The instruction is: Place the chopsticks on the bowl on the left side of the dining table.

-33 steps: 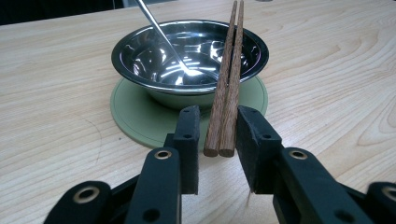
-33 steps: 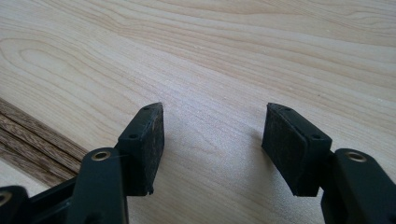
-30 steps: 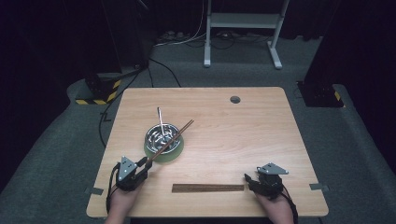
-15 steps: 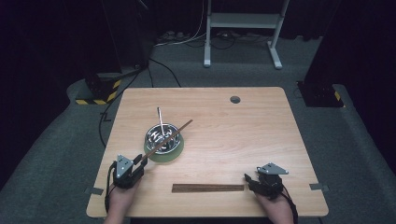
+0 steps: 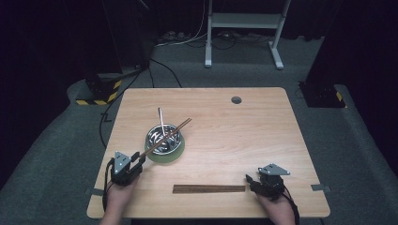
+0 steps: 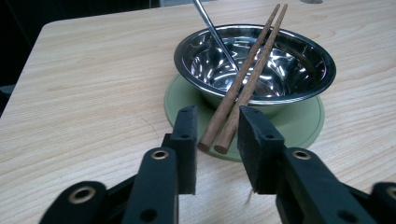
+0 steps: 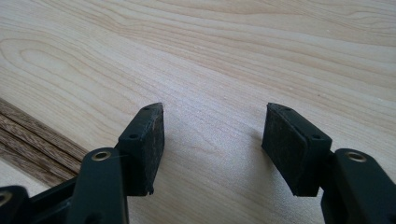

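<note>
Item 1: pair of brown chopsticks point(image 6: 243, 79). They lie slantwise across the rim of the steel bowl point(image 6: 299, 56), far tips past the far rim, near ends hanging over the mat towards the person; laid this way, the near ends stand clear of the table and can be pinched.

Item 2: left hand-held gripper point(image 6: 217, 135). Its jaws stand either side of the chopsticks' near ends and have just been opening; small gaps show beside both sticks, so nothing is clamped. Judged: a release after setting the pair down, or a grasp not yet made.

Item 3: steel bowl, on a round green mat point(image 6: 187, 95) that keeps it off the wood. A metal utensil handle point(image 6: 212, 30) leans out of it.

Item 4: right hand-held gripper point(image 7: 212, 140). Jaws wide apart, nothing between them, parked low over bare table point(image 7: 233, 56) by the near right edge.

Item 5: dark wooden strip point(image 5: 209, 189), flat on the table near the front edge, its end just beside the right hand-held gripper.
</note>
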`<control>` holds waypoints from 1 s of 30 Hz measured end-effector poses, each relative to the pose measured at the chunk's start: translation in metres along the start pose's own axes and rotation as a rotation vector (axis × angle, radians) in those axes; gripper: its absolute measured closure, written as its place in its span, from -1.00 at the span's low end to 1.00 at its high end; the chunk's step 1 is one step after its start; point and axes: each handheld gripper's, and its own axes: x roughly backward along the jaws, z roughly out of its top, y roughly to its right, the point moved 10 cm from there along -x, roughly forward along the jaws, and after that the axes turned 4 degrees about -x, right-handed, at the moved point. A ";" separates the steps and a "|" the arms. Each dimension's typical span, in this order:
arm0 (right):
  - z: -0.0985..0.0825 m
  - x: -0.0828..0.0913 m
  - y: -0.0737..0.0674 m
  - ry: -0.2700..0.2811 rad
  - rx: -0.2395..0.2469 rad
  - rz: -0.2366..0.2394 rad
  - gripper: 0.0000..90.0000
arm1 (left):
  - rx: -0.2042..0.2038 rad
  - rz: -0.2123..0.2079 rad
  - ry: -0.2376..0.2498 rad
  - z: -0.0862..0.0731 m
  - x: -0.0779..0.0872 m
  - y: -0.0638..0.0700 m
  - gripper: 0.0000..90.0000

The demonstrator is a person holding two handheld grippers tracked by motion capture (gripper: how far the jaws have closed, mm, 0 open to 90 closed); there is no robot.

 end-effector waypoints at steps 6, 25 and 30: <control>0.000 0.000 0.000 0.000 -0.001 0.001 -0.14 | -0.004 0.030 -0.010 0.001 0.001 0.000 0.40; 0.000 0.000 0.000 0.000 0.003 0.002 -0.13 | 0.009 0.151 -0.040 -0.001 -0.003 -0.019 0.46; 0.001 0.003 0.002 0.016 -0.005 -0.002 0.08 | 0.019 0.176 -0.042 0.001 -0.006 -0.025 0.48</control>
